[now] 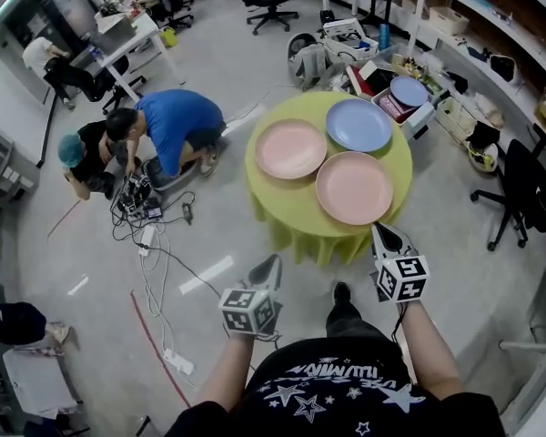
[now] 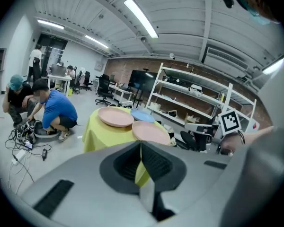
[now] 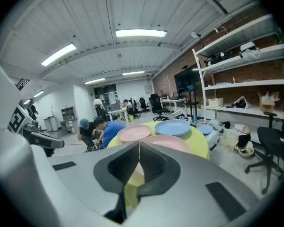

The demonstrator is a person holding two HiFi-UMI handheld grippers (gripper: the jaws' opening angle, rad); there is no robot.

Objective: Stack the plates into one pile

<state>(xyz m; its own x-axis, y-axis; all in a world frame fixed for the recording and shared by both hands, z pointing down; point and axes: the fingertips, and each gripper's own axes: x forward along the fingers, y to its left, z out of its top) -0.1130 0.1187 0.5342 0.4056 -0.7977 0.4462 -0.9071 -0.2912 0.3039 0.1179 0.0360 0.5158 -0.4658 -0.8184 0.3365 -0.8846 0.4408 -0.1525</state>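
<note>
1. The left gripper [image 1: 271, 264] and right gripper [image 1: 385, 235] were both closed and empty, short of the table [image 1: 287, 221].
2. Three plates [image 1: 291, 148] lay unstacked on it; the jaws needed opening before reaching the near pink plate [image 1: 354, 188].

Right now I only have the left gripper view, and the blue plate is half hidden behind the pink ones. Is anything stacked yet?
Observer: No. In the head view the blue plate, the left pink plate and the near pink plate lie side by side on the table, none on another.
Operator: Is the right gripper holding anything?
Observer: No. The right gripper shows its jaws shut together in its own view, with nothing between them.
Operator: Any plates off the table?
Observer: Yes, another blue plate lies on a box beyond the table.
</note>
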